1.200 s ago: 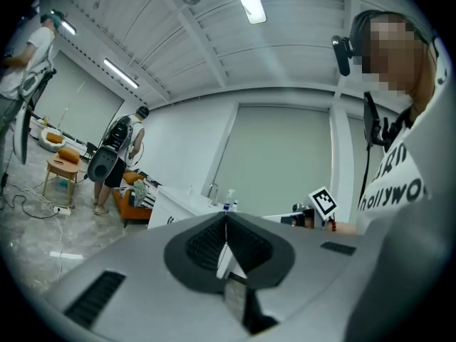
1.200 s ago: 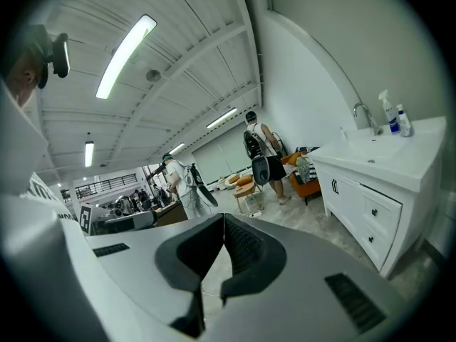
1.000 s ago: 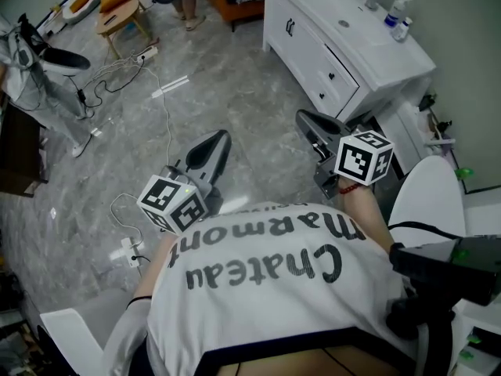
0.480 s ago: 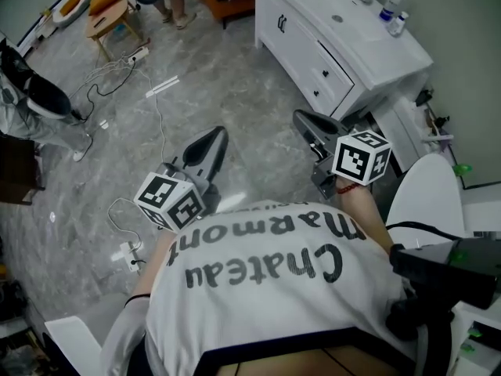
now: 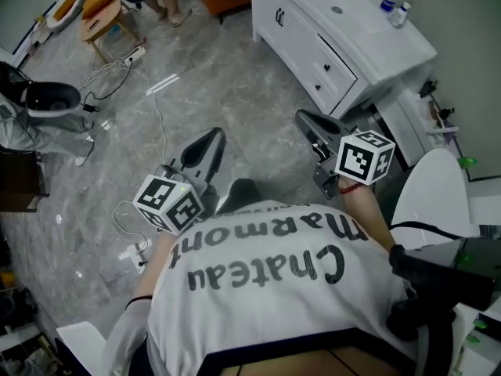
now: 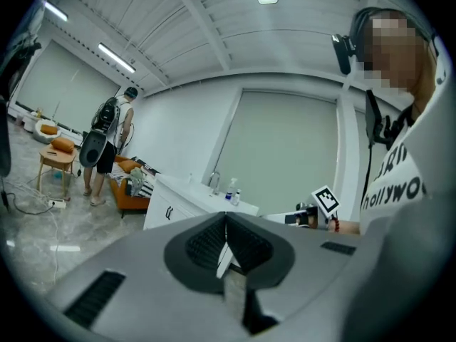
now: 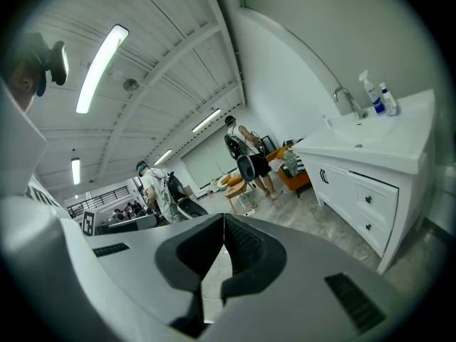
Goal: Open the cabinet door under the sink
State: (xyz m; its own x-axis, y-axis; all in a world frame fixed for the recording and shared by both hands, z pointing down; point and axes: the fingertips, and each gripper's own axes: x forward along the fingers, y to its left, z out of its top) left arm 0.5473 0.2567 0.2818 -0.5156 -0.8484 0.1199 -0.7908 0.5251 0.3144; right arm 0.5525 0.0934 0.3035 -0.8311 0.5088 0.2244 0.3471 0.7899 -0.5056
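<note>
Far right, cabinet [image 5: 301, 41]: white, under the sink [image 5: 337, 10], door [image 5: 274, 23] shut, well apart from both grippers.
Left gripper [image 5: 210, 141]: fingers pressed together, empty, aimed over the floor [image 5: 235, 92].
Right gripper [image 5: 313, 125]: fingers together, empty, nearer the drawers [image 5: 325, 69] than the door.
Risk: likely a drawer pulled instead of the door; closed fingers would bump the handle [image 5: 279, 18] rather than grip it.
Cable [image 5: 160, 108]: loose on floor at left, possible snag for feet.

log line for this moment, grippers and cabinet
stage: pre-contact | left gripper: jaws shut, empty | right gripper: jaws shut, empty | cabinet door: closed, both grippers apart from it
</note>
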